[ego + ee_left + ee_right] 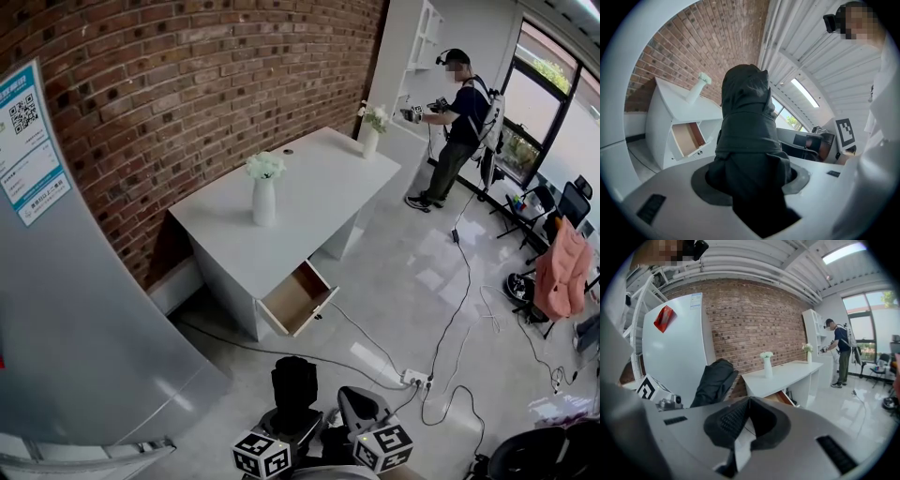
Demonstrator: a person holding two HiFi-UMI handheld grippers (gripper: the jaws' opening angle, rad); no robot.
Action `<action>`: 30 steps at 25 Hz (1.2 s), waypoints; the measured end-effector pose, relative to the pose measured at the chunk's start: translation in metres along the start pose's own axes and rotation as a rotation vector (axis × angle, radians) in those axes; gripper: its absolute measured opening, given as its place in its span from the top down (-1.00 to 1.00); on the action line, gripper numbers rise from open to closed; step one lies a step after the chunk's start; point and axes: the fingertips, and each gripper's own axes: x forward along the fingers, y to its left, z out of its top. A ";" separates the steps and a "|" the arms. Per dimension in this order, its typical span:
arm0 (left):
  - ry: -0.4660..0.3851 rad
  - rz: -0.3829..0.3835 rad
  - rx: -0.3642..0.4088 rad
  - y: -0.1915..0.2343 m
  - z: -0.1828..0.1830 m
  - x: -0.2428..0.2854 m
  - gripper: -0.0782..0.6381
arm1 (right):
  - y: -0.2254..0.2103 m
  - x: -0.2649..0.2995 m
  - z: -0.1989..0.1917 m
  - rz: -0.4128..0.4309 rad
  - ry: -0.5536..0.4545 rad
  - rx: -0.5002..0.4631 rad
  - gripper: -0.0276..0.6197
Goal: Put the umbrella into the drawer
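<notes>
A black folded umbrella [294, 377] stands up between the jaws of my left gripper [292, 417] at the bottom of the head view. In the left gripper view the umbrella [747, 126] fills the middle, with my left gripper [750, 174] shut on its lower part. The open wooden drawer [298, 298] sticks out from the front of the white desk [328, 183], some way ahead of both grippers; this drawer [686, 138] looks bare inside. My right gripper [364, 401] is beside the umbrella, its tips [749, 401] together with nothing held. The umbrella [712, 380] shows at its left.
A white vase of flowers [264, 199] stands on the desk, another vase [371, 141] at its far end. A grey fridge [75, 309] rises at the left. Cables and a power strip [415, 379] lie on the floor. A person [459, 122] stands far back by shelves.
</notes>
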 end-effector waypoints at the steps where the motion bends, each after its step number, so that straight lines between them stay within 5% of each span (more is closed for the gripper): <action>1: 0.001 0.004 0.003 0.001 0.001 0.002 0.12 | -0.004 0.001 0.001 -0.001 -0.005 0.004 0.86; 13: -0.024 0.102 0.015 0.019 0.022 0.049 0.12 | -0.082 0.055 0.030 0.058 -0.061 0.021 0.86; 20: -0.018 0.152 0.003 0.027 0.047 0.126 0.12 | -0.137 0.095 0.015 0.160 0.019 0.065 0.86; 30: -0.032 0.241 -0.011 0.040 0.090 0.241 0.12 | -0.240 0.144 0.045 0.245 -0.008 0.075 0.86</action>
